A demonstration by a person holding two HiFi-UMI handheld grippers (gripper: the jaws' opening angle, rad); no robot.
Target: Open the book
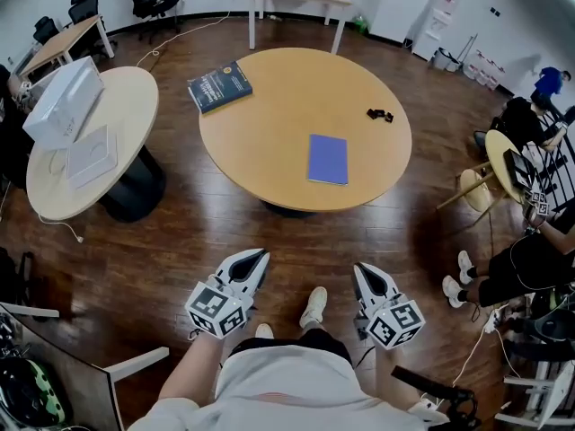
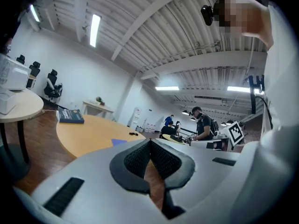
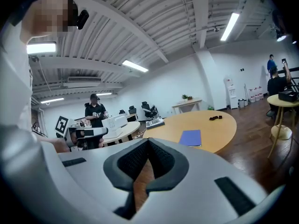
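Counter [image 1: 269,142] with the closed blue book [image 1: 328,158] lies beyond reach, so my left hand-held gripper [image 1: 260,256] and right hand-held gripper [image 1: 360,268] hang pinched together, empty.

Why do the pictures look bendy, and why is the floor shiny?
Head view: the wide lens bows the room's edges, and the polished floor shows pale streaks of reflected light. Left gripper view: walls curve, corners go black, the strip light glares. Right gripper view: same bending, another ceiling light blazing white.
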